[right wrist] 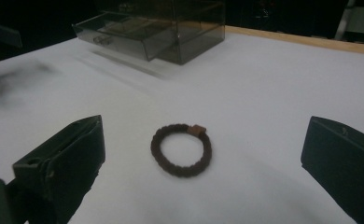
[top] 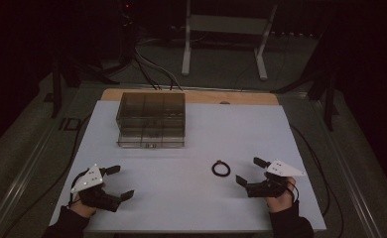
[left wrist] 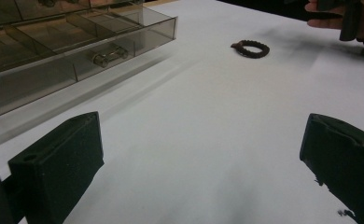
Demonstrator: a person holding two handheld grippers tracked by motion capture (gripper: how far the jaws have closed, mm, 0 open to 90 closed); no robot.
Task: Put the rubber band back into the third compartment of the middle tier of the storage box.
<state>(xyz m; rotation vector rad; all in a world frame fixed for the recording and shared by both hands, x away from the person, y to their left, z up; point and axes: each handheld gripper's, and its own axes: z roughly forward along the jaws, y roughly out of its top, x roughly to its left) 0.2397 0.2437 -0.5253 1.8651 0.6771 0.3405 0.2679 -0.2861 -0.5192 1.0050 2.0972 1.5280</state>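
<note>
We count one dark braided ring (right wrist: pixel 181 150) lying flat on the white worktop (top: pixel 191 198), just ahead of our right tool (top: pixel 253 171), and one smoky clear drawer box (top: pixel 151 119). Both tools, left (top: pixel 117 182) included, gape wide, holding nothing.

small item in drawer (left wrist: pixel 109 55) too blurred to identify, box (left wrist: pixel 40 42) cut off

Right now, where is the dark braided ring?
In the high view the ring lies flat on the white table, just left of the open right gripper.
</note>
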